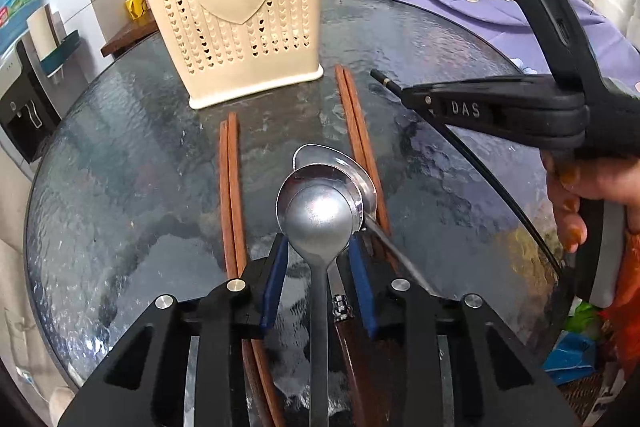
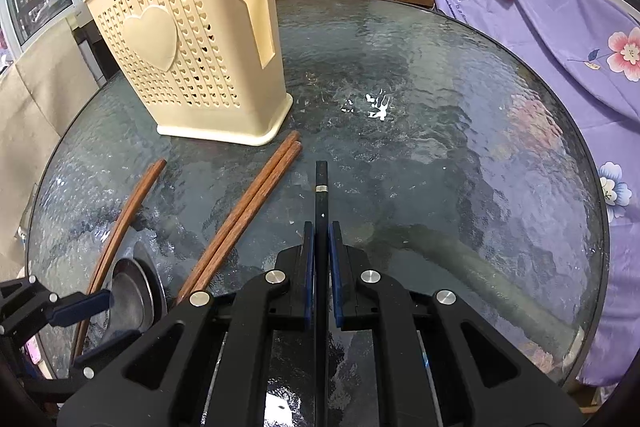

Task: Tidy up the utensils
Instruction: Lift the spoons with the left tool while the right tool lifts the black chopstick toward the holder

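Left wrist view: our left gripper (image 1: 320,251) straddles the top spoon (image 1: 319,217) lengthwise, pads unclamped (right gripper (image 2: 320,239) pinching a black chopstick (image 2: 321,187)), holder (image 1: 236,11) straight ahead.

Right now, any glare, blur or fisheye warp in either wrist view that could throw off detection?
Left wrist view: a bright highlight washes out the top spoon's bowl; the glass table carries mottled reflections; fisheye bends the table rim, corners are vignetted black. Right wrist view: a small white glare spot on the glass; the cream utensil basket leans from distortion. Both are sharp, with no motion blur.
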`<action>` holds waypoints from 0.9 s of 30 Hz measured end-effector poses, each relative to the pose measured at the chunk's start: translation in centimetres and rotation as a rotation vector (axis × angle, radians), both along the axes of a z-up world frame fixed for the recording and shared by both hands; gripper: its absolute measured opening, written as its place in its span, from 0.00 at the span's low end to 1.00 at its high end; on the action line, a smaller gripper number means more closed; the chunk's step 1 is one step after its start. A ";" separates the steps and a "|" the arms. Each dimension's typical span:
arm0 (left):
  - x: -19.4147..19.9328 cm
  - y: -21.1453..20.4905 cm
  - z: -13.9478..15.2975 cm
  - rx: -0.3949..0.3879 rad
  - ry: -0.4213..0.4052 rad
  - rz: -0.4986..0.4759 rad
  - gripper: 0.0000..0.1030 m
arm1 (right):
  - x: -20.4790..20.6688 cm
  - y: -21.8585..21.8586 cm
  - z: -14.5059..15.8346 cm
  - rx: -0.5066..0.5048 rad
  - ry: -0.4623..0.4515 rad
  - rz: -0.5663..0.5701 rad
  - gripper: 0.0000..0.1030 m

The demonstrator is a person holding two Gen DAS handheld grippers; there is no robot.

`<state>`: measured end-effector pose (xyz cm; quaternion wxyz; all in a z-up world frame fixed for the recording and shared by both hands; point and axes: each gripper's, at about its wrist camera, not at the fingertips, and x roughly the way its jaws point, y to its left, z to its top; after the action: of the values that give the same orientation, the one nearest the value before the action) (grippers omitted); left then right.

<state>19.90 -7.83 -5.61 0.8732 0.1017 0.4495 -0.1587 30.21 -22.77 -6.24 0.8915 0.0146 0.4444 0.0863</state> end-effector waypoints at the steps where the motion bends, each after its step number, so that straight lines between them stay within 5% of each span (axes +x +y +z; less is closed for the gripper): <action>1: 0.1 -0.2 0.0 0.010 -0.002 -0.002 0.31 | 0.0 0.0 -0.1 0.000 0.002 0.001 0.08; 5: 0.6 -0.7 0.1 0.037 -0.012 -0.017 0.39 | 0.0 0.0 -0.3 0.000 0.003 0.002 0.08; 12: 0.7 -1.0 0.2 0.036 -0.018 -0.020 0.33 | 0.0 -0.1 -0.3 0.003 -0.002 0.002 0.08; 20: 0.1 0.6 2.6 -0.059 -0.083 -0.004 0.33 | -1.1 -1.1 1.8 0.051 -0.087 0.009 0.08; 27: -0.6 3.2 6.9 -0.190 -0.210 0.037 0.33 | -3.3 -2.7 6.6 0.177 -0.201 0.044 0.08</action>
<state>19.33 -4.62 1.24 0.9238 0.0263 0.3407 -0.1726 26.93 -25.51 0.34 0.9246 0.0748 0.3439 0.1459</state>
